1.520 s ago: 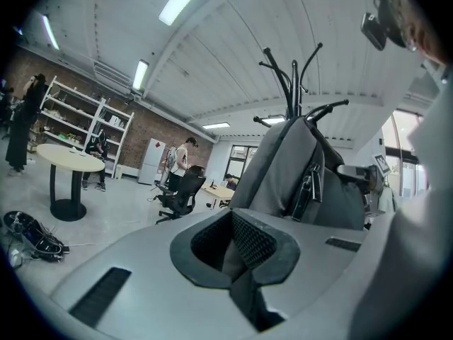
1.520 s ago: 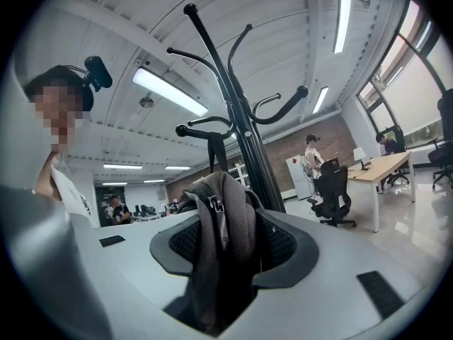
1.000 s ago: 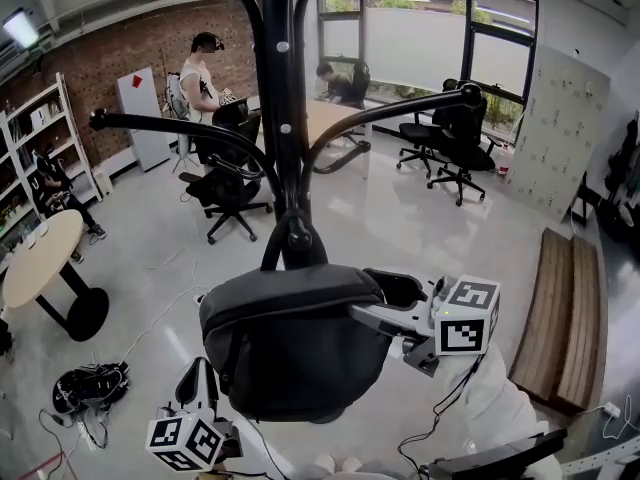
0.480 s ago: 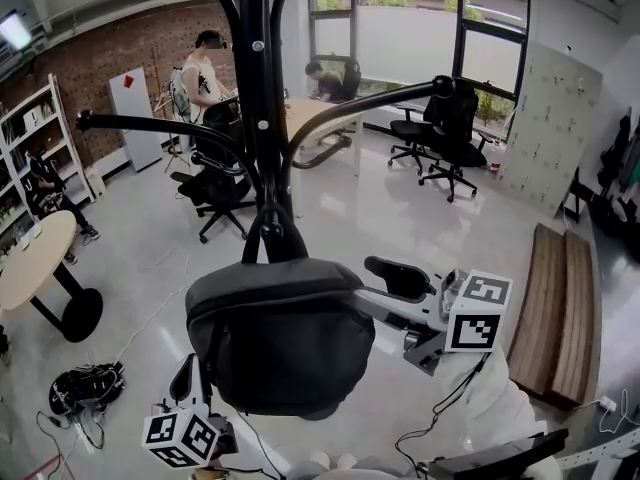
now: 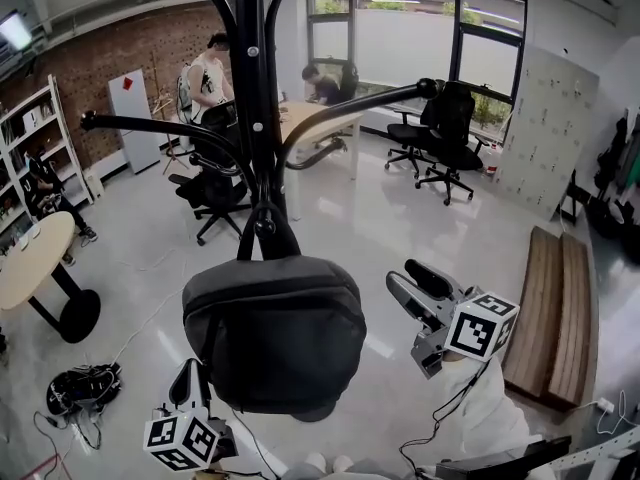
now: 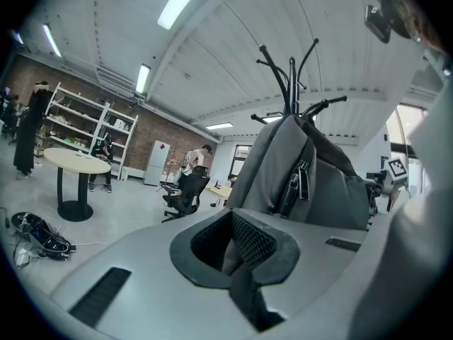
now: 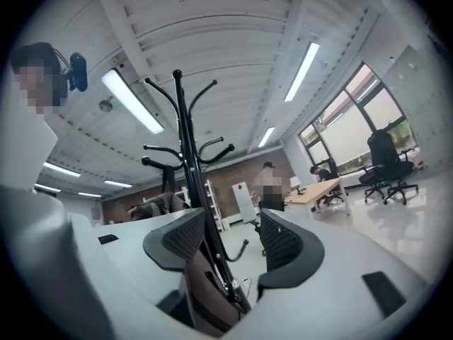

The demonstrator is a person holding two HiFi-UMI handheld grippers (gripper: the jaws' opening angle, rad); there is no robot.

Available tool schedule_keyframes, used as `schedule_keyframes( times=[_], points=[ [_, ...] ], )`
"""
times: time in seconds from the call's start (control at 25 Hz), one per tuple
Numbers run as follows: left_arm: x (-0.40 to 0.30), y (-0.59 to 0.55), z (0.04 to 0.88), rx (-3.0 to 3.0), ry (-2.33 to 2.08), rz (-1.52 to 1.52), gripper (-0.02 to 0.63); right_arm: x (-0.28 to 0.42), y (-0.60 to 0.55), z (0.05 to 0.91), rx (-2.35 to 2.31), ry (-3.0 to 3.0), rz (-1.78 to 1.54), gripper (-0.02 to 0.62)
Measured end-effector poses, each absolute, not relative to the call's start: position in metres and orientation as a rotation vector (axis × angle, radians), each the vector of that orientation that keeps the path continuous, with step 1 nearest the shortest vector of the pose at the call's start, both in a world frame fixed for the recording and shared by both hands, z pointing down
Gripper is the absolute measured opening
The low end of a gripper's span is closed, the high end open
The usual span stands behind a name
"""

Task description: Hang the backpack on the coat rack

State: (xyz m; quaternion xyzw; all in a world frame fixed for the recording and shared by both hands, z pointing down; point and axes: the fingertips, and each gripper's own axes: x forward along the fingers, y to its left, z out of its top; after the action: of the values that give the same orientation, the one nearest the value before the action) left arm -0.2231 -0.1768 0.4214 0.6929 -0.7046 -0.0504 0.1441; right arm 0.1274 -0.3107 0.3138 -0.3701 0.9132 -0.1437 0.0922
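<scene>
The dark grey backpack (image 5: 272,333) hangs by its top handle (image 5: 262,233) from a low hook of the black coat rack (image 5: 250,98). My right gripper (image 5: 403,274) is open with nothing in it, off to the backpack's right and apart from it. In the right gripper view the coat rack pole (image 7: 190,161) shows between that gripper's (image 7: 230,239) spread jaws. My left gripper (image 5: 190,373) sits below the backpack's left underside. In the left gripper view its pads (image 6: 232,243) look shut on nothing, with the backpack (image 6: 311,183) beyond them.
Black office chairs (image 5: 215,188) (image 5: 445,138) stand behind the rack, near a long desk with people at it. A round table (image 5: 35,263) and a black bag on the floor (image 5: 85,388) are at the left. A wooden bench (image 5: 560,308) lies at the right.
My right gripper has drawn back to the right, away from the backpack's top, and tilted upward. The backpack now hangs free from the hook. The left gripper has barely moved.
</scene>
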Motion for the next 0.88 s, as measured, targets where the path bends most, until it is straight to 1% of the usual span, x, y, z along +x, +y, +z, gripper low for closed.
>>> schedule_keyframes(
  times=[0.16,0.32,0.36,0.4,0.44,0.48,0.52,0.68,0.88],
  points=[
    [-0.222,-0.178,0.427,1.986,-2.024,-0.141,0.003,0.143,-0.314,0.369,-1.289,2.669,-0.523,0.249],
    [-0.222,-0.179,0.432,1.977,-2.023,-0.147,0.003,0.143,-0.307,0.437,-1.448,2.679,-0.614,0.238],
    [-0.223,-0.179,0.433,1.976,-2.022,-0.146,0.003,0.144,-0.305,0.455,-1.505,2.684,-0.622,0.228],
    [-0.223,-0.179,0.434,1.975,-2.022,-0.144,0.003,0.145,-0.303,0.472,-1.570,2.685,-0.623,0.205],
    [-0.223,-0.179,0.435,1.974,-2.021,-0.142,0.003,0.148,-0.300,0.487,-1.636,2.682,-0.616,0.165],
    [-0.223,-0.179,0.436,1.974,-2.020,-0.138,0.003,0.150,-0.296,0.499,-1.694,2.678,-0.603,0.112],
    [-0.223,-0.179,0.436,1.974,-2.019,-0.135,0.003,0.151,-0.293,0.507,-1.736,2.678,-0.590,0.078],
    [-0.225,-0.177,0.437,1.961,-2.029,-0.130,0.003,0.139,-0.281,0.515,-1.732,2.700,-0.578,0.043],
    [-0.222,-0.173,0.443,1.947,-2.031,-0.133,0.003,0.127,-0.270,0.513,-1.693,2.721,-0.573,0.040]
  ],
)
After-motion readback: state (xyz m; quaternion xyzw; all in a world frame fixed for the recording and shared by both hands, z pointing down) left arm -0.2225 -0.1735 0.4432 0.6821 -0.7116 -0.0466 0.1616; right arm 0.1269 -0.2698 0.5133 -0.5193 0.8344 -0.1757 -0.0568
